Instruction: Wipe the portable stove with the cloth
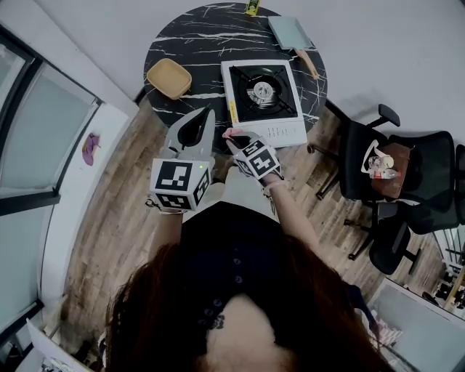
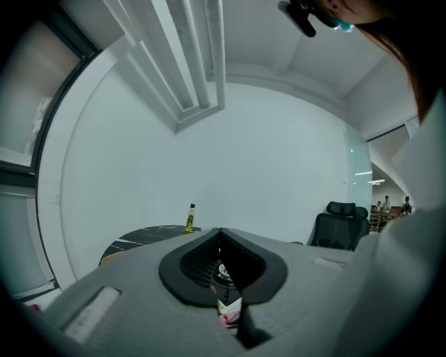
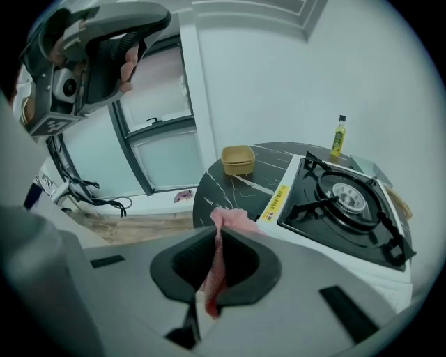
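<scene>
**Cloth pinched at the stove's near corner**

Right tool (image 3: 216, 236) had its two jaws closed on a thin pink cloth (image 3: 214, 268). One crumpled end of the cloth stuck out past the tips and the other hung down behind them. In the head view this tool (image 1: 236, 138) sat at the near left corner of the white portable stove with a black burner top (image 1: 263, 102); whether the cloth touched the stove could not be told.

Left tool (image 2: 220, 233) was closed with its tips together and nothing between them. It was raised just beside the right one, off the near edge of the round black marble table (image 1: 189, 43).

The stove stood on the right half of that table, with a yellow label strip along its left side. A shallow tan bowl (image 1: 168, 78) lay to its left, well apart from it. A small yellow bottle (image 1: 252, 7) stood at the table's far edge. Black office chairs (image 1: 407, 167) stood to the right of the table.
</scene>
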`<state>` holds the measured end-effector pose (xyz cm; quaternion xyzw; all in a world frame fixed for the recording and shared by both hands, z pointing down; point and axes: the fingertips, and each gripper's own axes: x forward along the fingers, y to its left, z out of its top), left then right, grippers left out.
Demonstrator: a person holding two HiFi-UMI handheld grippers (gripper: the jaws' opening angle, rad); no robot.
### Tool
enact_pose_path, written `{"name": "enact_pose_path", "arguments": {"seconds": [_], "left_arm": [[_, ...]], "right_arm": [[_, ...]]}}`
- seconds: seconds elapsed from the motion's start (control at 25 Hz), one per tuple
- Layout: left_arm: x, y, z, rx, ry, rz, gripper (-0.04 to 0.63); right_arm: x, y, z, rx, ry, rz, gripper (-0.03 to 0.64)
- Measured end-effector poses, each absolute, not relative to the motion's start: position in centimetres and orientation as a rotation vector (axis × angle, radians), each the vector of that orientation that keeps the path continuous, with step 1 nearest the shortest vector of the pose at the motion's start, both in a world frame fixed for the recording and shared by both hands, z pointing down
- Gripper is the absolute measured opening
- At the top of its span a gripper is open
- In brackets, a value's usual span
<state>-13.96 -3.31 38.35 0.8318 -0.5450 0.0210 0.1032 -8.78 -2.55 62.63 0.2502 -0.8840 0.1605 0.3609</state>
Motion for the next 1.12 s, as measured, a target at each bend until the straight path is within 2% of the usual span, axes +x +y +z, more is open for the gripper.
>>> {"name": "enact_pose_path", "arguments": {"seconds": [1.12], "left_arm": [[-15.8,-3.7,38.8,2.400,-1.666,0.066,0.012]], "right_arm": [[-10.4,-7.2,62.8,0.586,-2.129,0.232,0.020]]}}
